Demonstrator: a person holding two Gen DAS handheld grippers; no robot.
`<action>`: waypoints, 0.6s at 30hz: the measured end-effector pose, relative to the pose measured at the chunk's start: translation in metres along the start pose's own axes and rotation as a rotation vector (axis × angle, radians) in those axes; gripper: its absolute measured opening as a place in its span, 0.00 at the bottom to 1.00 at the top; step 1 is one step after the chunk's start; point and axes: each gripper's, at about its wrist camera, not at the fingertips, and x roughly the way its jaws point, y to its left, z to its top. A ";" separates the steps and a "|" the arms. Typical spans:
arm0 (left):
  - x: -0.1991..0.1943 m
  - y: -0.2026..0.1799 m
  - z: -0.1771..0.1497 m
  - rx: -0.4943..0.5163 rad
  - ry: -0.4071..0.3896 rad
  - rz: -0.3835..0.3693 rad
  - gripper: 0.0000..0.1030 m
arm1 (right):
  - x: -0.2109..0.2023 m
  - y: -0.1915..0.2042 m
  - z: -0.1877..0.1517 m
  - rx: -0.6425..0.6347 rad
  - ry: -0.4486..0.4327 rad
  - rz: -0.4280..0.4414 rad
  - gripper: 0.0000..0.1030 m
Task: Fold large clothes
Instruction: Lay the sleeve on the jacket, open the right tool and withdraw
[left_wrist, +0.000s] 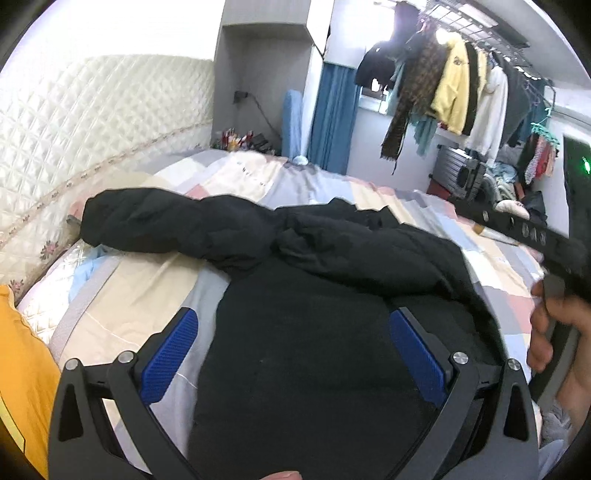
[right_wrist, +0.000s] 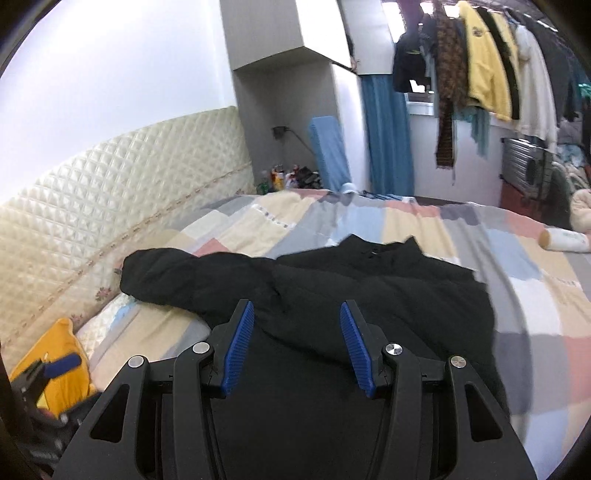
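Matt black cloth jacket (right_wrist: 369, 295), ribbed tongs (right_wrist: 297, 347)

A jacket (right_wrist: 369, 295) lies spread on the bed (right_wrist: 535, 295), one sleeve (right_wrist: 192, 280) stretched left toward the headboard (right_wrist: 110, 192), with a pillow (right_wrist: 59, 354) beside the sleeve's end. Behind the bed stands a cabinet (right_wrist: 280, 92), with a curtain (right_wrist: 388, 140) to its right and a row of hanging clothes (right_wrist: 487, 66) further right. A bottle (right_wrist: 565, 240) lies on the bed, right of the jacket.
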 end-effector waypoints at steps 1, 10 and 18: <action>-0.005 -0.005 0.000 0.005 -0.011 -0.006 1.00 | -0.009 -0.002 -0.005 -0.006 -0.006 -0.012 0.46; -0.033 -0.037 -0.019 0.033 -0.088 -0.066 1.00 | -0.083 -0.027 -0.051 0.003 -0.097 -0.085 0.46; -0.034 -0.047 -0.035 0.029 -0.104 -0.081 1.00 | -0.117 -0.040 -0.099 -0.017 -0.108 -0.133 0.46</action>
